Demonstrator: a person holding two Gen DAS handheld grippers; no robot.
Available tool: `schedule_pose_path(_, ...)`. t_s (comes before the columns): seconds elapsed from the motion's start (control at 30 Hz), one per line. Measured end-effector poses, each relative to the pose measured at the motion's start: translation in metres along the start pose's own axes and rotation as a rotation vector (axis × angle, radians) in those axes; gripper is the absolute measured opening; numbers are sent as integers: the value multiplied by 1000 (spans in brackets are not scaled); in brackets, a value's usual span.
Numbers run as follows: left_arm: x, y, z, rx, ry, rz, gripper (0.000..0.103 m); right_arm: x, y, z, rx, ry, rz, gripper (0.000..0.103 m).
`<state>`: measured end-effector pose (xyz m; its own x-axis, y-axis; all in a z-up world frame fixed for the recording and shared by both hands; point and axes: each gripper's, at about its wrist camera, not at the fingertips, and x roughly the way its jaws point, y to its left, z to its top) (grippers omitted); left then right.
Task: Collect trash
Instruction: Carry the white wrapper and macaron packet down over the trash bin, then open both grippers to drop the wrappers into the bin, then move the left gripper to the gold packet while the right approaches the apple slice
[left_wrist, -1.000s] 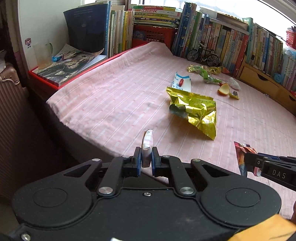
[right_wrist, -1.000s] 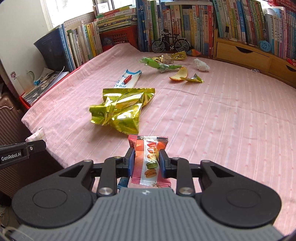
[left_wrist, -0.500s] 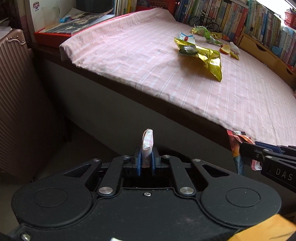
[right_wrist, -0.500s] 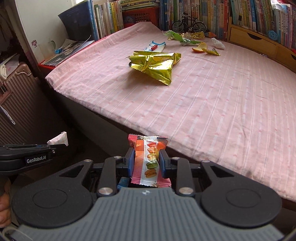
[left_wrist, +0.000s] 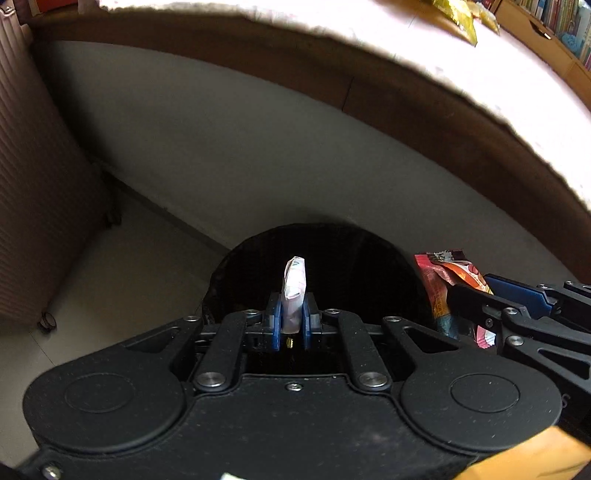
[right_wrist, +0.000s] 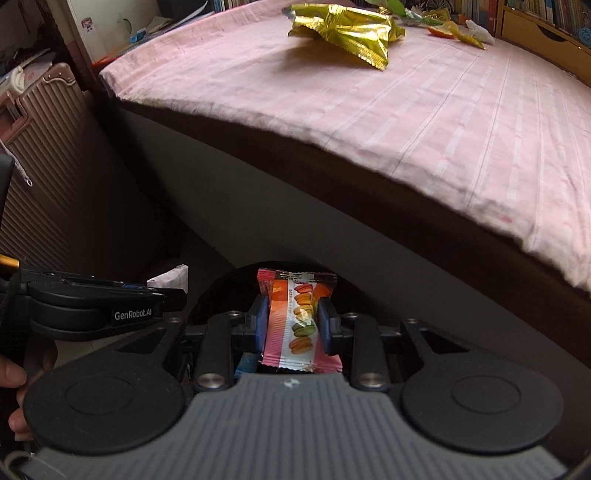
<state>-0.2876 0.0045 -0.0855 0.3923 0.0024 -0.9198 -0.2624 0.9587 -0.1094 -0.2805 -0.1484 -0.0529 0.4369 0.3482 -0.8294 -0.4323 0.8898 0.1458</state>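
Observation:
My left gripper (left_wrist: 291, 306) is shut on a small folded white wrapper (left_wrist: 294, 286), held upright over the dark mouth of a black bin (left_wrist: 351, 254) on the floor. My right gripper (right_wrist: 291, 314) is shut on a pink macaron snack wrapper (right_wrist: 295, 317), also above the bin (right_wrist: 229, 284). In the left wrist view the right gripper (left_wrist: 476, 295) comes in from the right with the macaron wrapper (left_wrist: 439, 280). In the right wrist view the left gripper (right_wrist: 162, 291) enters from the left with the white wrapper (right_wrist: 171, 277). A gold chip bag (right_wrist: 347, 29) lies on the pink bed.
The bed (right_wrist: 443, 122) with its dark wooden edge (left_wrist: 406, 107) rises just behind the bin. A ribbed pink suitcase (right_wrist: 48, 155) stands at the left. More wrappers and peel (right_wrist: 454, 31) lie at the bed's far side, by a wooden drawer unit (right_wrist: 543, 37). A hand (right_wrist: 14, 376) shows at left.
Both grippers have dropped from above the bed to below its edge, down toward the floor. The black bin has come into view under them. Each grip is unchanged.

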Motion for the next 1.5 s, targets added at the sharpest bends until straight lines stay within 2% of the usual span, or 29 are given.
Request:
schedule_pose_path(0.13,20,0,-1,-4,42,-2,13,25,-5,-11,-5,61,-11,35)
schedule_pose_path(0.17,22,0,0,-4,41,-5,17,27,-6,-12,-3,65,-13,42)
schedule_pose_path(0.2,23,0,1,-2,39,-6,22,28,-8,-13,3,62,-16,44)
schedule_pose_path(0.23,23,-1,1,1,41,-7,26,27,-9,-13,8,58,-16,53)
schedule_pose_path(0.27,24,-2,1,6,41,-8,37,27,-10,-13,11,56,-10,58)
schedule_pose_path(0.3,24,-2,2,12,38,-8,44,27,-11,-13,12,54,-8,60)
schedule_pose_path(0.33,25,-3,3,19,35,-9,44,27,-13,-12,8,53,-9,61)
schedule_pose_path(0.57,18,-1,9,25,25,-21,52,25,-15,-4,-4,46,-20,62)
schedule_pose_path(0.73,-6,1,21,16,-32,-30,58,8,-14,3,-9,-1,-30,62)
schedule_pose_path(0.83,-29,3,29,13,-86,-38,68,-17,-14,10,-22,-60,-26,63)
schedule_pose_path(0.9,-47,2,36,17,-134,-41,80,-35,-13,16,-30,-101,-27,63)
schedule_pose_path(1.03,-80,-4,56,30,-239,-53,86,-80,-25,37,7,-223,-63,65)
schedule_pose_path(1.1,-96,-8,66,22,-303,-68,93,-98,-35,53,41,-277,-96,65)
schedule_pose_path(1.2,-112,-19,88,-1,-389,-104,97,-115,-55,80,67,-346,-142,69)
schedule_pose_path(1.33,-117,-43,127,-40,-438,-134,100,-115,-86,129,89,-393,-196,72)
schedule_pose_path(1.5,-93,-76,170,-124,-441,-139,101,-88,-135,184,123,-377,-209,73)
